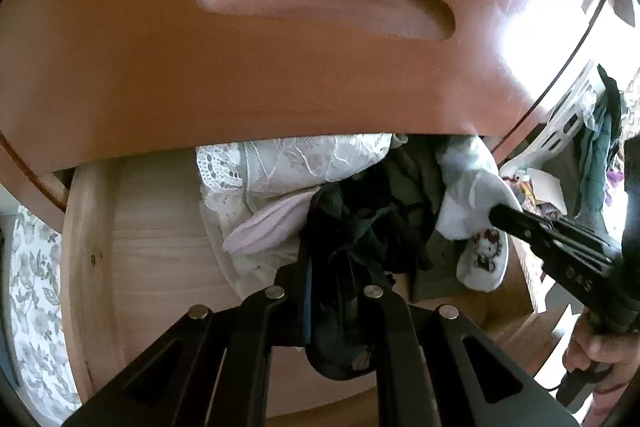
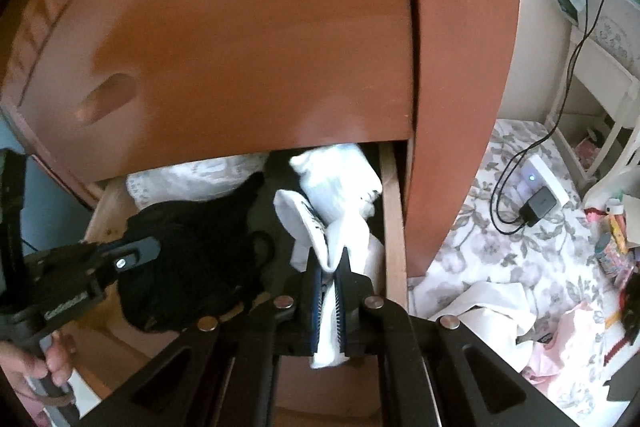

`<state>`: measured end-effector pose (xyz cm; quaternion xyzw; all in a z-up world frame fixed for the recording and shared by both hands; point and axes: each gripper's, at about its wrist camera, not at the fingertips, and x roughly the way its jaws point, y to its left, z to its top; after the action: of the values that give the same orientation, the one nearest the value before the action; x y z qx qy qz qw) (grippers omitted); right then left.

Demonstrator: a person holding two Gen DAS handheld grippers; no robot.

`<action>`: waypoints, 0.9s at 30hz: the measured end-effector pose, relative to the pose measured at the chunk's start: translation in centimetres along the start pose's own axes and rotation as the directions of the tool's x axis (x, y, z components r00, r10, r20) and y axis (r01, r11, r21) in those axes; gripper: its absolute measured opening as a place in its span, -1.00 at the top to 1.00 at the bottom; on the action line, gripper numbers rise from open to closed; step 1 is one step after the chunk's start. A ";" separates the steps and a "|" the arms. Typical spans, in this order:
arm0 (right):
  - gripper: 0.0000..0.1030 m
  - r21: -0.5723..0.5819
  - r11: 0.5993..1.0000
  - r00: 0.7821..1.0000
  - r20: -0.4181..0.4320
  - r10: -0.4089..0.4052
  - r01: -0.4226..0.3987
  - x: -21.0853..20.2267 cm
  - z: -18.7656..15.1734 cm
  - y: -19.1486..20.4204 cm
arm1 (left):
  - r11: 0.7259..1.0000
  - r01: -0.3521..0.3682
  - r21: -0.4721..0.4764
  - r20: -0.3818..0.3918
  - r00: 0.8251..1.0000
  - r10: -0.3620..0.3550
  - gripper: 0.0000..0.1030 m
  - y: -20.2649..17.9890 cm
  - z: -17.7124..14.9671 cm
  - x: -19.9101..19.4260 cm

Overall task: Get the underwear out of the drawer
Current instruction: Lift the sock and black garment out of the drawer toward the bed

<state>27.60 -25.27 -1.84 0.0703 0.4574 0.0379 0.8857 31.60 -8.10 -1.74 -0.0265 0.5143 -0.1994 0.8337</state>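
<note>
Over open drawer [image 1: 92, 227]: left gripper [image 1: 332, 291] pinches dark underwear [image 1: 352, 227]; right gripper [image 2: 330, 267] pinches white, probably sock [image 2: 336, 187].

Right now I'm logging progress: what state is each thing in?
Drawer: pulled open, clothes inside.
Left tool: shut on the black underwear.
Right tool: shut on the white garment.
Lace garment: lying in the drawer, untouched.
Charger: plugged in, light on.
</note>
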 end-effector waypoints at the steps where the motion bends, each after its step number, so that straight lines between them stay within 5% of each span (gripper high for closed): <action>1: 0.88 -0.004 1.000 1.000 0.003 0.007 -0.007 -0.3 0.0 0.1 | 1.000 0.006 -0.008 0.009 1.000 -0.006 0.83 -0.2 0.1 0.0; 15: 0.89 -0.040 0.997 0.992 0.104 0.066 -0.062 -7.3 1.1 0.6 | 0.994 0.042 -0.101 0.107 0.994 -0.031 0.85 1.2 -1.0 -4.0; 27: 0.89 -0.050 0.995 0.976 0.199 0.093 -0.085 -13.8 1.4 0.7 | 0.998 0.039 -0.053 0.291 0.956 -0.022 0.85 -1.2 -0.9 -13.6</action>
<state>20.71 -26.51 10.19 0.0758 0.3609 0.0796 0.9261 25.11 -4.15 9.61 -0.0875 0.3914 -0.1914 0.8958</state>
